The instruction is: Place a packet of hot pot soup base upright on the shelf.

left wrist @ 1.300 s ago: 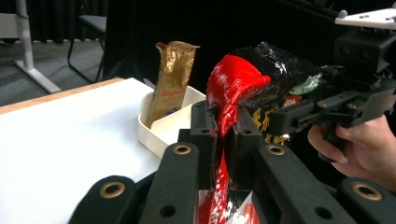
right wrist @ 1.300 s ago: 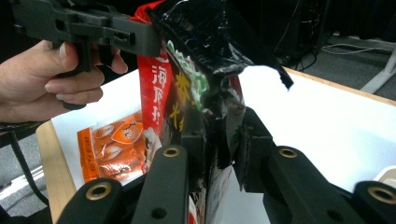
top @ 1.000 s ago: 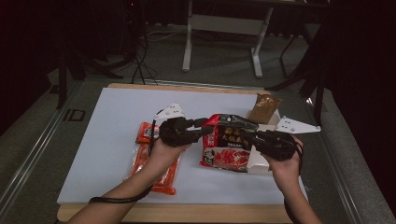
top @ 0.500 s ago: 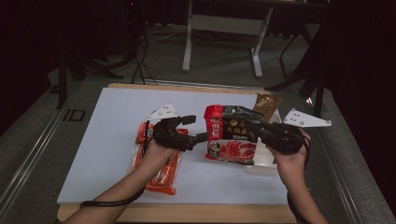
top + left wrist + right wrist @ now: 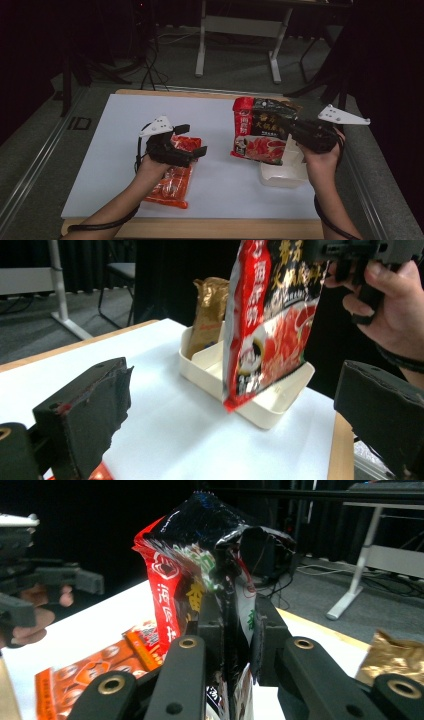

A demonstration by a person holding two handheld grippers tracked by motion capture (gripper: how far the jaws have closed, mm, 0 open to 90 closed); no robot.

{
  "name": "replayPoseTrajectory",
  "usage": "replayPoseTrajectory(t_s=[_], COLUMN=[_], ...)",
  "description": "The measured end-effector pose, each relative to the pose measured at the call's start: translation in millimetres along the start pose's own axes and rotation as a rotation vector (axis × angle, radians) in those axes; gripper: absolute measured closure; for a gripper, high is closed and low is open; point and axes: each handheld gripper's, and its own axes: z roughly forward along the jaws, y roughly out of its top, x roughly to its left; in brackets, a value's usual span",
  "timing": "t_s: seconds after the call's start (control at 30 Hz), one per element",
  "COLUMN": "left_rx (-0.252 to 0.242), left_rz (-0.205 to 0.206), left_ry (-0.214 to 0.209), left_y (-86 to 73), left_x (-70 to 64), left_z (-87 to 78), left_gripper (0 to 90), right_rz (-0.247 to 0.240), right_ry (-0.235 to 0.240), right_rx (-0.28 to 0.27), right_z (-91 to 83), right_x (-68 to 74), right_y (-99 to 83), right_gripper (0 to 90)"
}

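1. The right gripper (image 5: pixel 294 131) is clamped on the red and black pouch (image 5: pixel 260 131) and holds it upright in the air, at the right side of the table (image 5: pixel 115 130). In the right gripper view, its two black jaws press the crumpled upper part of the pouch (image 5: pixel 200 570) between them.
2. One second ago this pouch lay nearly flat near the middle of the table; half a second ago it was already partly raised. Now it hangs higher and farther to the right, with its lower edge over the white tray (image 5: pixel 282 172).
3. In the left gripper view, the pouch (image 5: pixel 272 320) hangs above the near wall of the tray (image 5: pixel 270 410), and a golden bag (image 5: pixel 210 310) stands in the far end of the tray.
4. The left gripper (image 5: pixel 192 142) is released, with its jaws standing wide apart and nothing between them (the left gripper view shows this clearly). One second ago it was close to the pouch; now it is well apart from it, more to the left.
5. Under the left hand (image 5: pixel 152 167) lies the orange packet (image 5: pixel 172 182), flat on the table at the near left. Its place is the same as before.
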Motion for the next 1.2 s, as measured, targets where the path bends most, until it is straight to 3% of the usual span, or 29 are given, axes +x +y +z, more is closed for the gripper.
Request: replayPoseTrajectory(t_s=[0.23,0.3,0.43,0.57,0.77,1.2], left_rx=[0.006,-0.013,-0.010,0.022,0.019,0.049], left_rz=[0.062,0.080,0.045,0.044,0.002,-0.056], left_ry=[0.035,0.053,0.073,0.100,0.130,0.163], left_y=[-16.4,-21.5,-30.2,-41.2,-59.9,-95.0], left_x=[7.6,10.5,19.9,26.4,33.4,34.3], left_z=[-13.4,-20.6,-35.6,-51.0,-73.1,-86.3], left_gripper=[2.0,2.0,2.1,2.0,2.0,2.0], right_rz=[0.020,0.022,0.032,0.044,0.068,0.095], right_ry=[-0.050,-0.075,-0.099,-0.137,-0.163,-0.204], right_rx=[-0.016,-0.018,-0.020,-0.017,-0.020,0.013], right_z=[-5.2,-8.2,-11.0,-12.8,-11.8,-1.5], right_x=[-17.2,-26.0,-36.2,-51.7,-70.1,-94.4], right_y=[2.7,3.3,2.6,0.5,-4.1,-20.2], right_gripper=[78.5,78.5,78.5,78.4,78.4,78.2])
